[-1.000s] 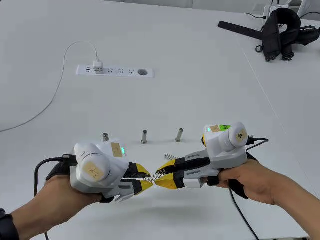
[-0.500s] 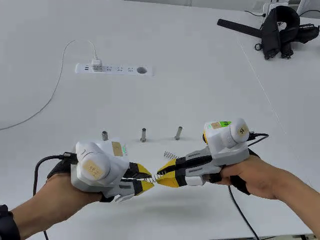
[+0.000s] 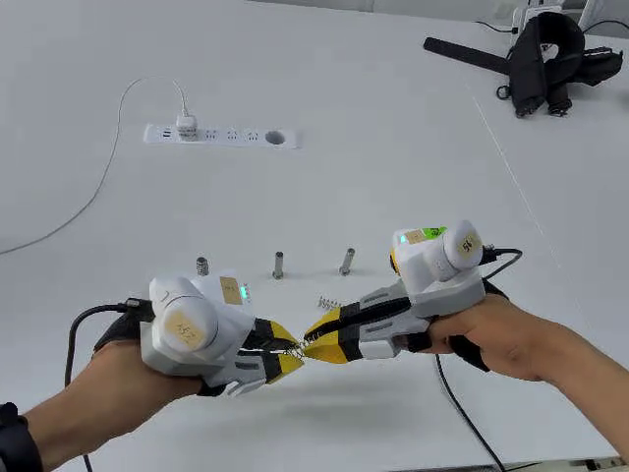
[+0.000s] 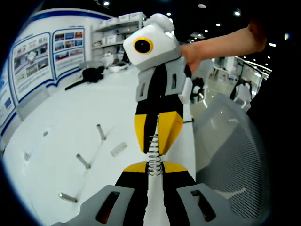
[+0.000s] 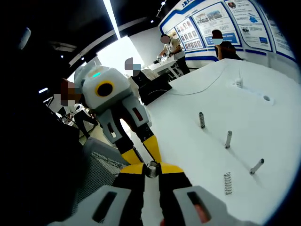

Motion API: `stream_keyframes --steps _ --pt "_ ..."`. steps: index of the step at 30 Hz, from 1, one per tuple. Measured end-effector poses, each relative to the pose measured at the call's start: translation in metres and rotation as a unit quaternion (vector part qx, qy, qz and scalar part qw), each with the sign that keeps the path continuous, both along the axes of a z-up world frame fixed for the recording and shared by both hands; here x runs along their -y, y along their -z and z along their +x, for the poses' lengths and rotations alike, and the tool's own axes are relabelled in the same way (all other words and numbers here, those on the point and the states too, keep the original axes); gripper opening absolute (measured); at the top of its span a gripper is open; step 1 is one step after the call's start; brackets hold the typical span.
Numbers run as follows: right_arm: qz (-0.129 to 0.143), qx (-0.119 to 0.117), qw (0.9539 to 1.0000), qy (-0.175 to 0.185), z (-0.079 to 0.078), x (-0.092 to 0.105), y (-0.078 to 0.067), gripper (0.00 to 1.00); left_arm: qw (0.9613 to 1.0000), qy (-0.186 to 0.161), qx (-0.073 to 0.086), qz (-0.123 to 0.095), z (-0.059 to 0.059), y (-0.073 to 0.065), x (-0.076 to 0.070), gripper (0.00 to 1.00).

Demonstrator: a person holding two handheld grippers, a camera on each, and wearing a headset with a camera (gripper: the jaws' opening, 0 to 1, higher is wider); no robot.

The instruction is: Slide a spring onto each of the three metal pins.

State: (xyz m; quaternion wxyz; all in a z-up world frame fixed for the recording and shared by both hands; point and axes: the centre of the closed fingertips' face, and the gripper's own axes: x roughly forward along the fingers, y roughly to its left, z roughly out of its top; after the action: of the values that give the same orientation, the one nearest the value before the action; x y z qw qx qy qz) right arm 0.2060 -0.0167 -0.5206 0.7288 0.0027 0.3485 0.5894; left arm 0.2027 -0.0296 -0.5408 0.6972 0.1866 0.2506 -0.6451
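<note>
Head view: the held spring [image 3: 301,346] is up off the workbench [image 3: 393,147], on the person's side of the middle pin [image 3: 278,265], strung between the 2 gripper tips. The left gripper [image 3: 284,358] has its jaws narrow, pinching one end. The right gripper [image 3: 317,345] is also narrow, clamped on the other end. In the left gripper view the held spring [image 4: 154,153] runs straight from its own yellow tips into the right gripper's tips. The right gripper view shows it end-on [image 5: 151,169] between that gripper's jaws.

A loose spring [image 3: 327,302] lies flat just on the person's side of the middle pin, a bit to its right. The left pin [image 3: 202,265] looks already sleeved w/ a coil. The middle pin & right pin [image 3: 347,261] look bare.

Handling, my read: the spring is v. light thin wire, soft along its axis, and prob. pings away if squeezed hard or bent. Best hold is a light pinch across the coils near one end, leaving the other end's bore free for the pin tip. W/ both ends clamped the bore is blocked, so one gripper likely has to let go.
</note>
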Motion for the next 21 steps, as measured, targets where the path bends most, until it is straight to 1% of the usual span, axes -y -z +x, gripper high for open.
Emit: stream_keyframes --steps 3,5,10,15,19,21 --pt "-0.014 0.008 0.9998 -0.011 0.001 0.0 -0.001 0.12 1.0 -0.004 0.0 -0.004 0.001 -0.001 0.001 0.1" --pt "-0.022 0.01 0.9996 -0.017 0.002 0.0 -0.003 0.12 0.9999 -0.007 -0.003 -0.008 0.002 -0.003 0.002 0.1" --pt "-0.045 0.024 0.9982 -0.033 0.006 -0.001 -0.009 0.12 0.9997 -0.015 -0.005 -0.019 0.006 -0.007 0.004 0.1" --pt "-0.07 0.035 0.9952 -0.059 0.007 0.0 -0.013 0.12 0.9992 -0.019 -0.009 -0.033 0.008 -0.013 0.006 0.1" --pt "-0.094 0.05 0.9905 -0.087 0.007 0.002 -0.017 0.13 0.9984 -0.02 -0.012 -0.052 0.01 -0.02 0.01 0.1" --pt "-0.114 0.06 0.9864 -0.103 0.008 0.006 -0.016 0.15 0.9979 -0.022 -0.012 -0.06 0.011 -0.026 0.013 0.1"
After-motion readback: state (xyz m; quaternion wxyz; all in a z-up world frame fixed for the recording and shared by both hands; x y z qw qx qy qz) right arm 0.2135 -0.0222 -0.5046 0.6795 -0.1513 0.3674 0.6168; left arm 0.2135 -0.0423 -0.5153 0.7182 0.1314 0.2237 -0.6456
